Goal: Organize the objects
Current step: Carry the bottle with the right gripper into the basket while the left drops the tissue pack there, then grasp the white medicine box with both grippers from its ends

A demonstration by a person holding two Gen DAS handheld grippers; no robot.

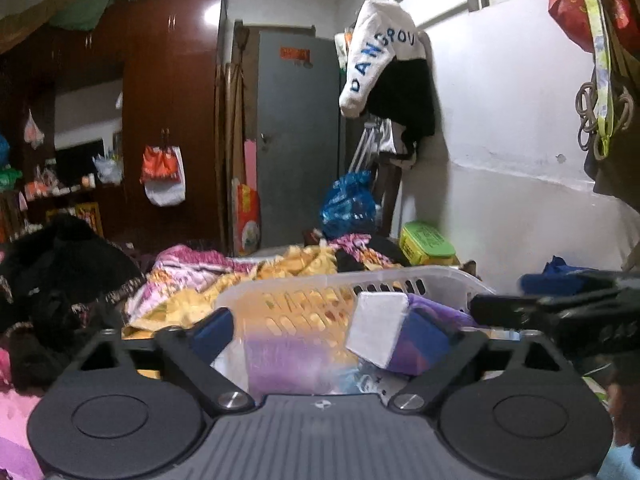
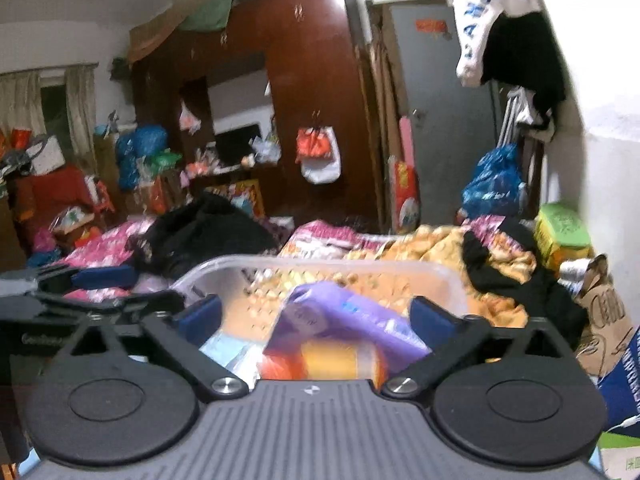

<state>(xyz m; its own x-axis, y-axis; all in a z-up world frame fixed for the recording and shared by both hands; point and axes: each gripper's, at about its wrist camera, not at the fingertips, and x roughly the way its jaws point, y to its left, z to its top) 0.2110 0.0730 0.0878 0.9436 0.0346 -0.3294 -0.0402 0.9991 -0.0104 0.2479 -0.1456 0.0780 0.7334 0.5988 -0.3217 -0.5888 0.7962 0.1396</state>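
Observation:
A translucent white plastic basket [image 1: 404, 280] rests on the bed just ahead of both grippers. In it lie a white box [image 1: 378, 328], a purple package [image 2: 352, 318] and an orange and yellow pack [image 2: 336, 360]. My left gripper [image 1: 320, 332] is open over the basket's near side, its blue pads [image 1: 212, 330] wide apart and touching nothing. My right gripper [image 2: 316, 320] is open too, with the purple package beyond its pads. Each gripper shows at the edge of the other's view, the right gripper [image 1: 560, 312] to the right and the left gripper [image 2: 60, 280] to the left.
The basket's rim [image 2: 320, 264] borders a rumpled yellow and pink quilt [image 2: 432, 248]. Black clothing [image 2: 204, 228] is piled on the left. A green box [image 1: 426, 242], a blue plastic bag [image 1: 348, 204] and a brown paper bag [image 2: 604, 320] stand by the white wall. A wardrobe [image 1: 172, 120] and grey door [image 1: 298, 140] are behind.

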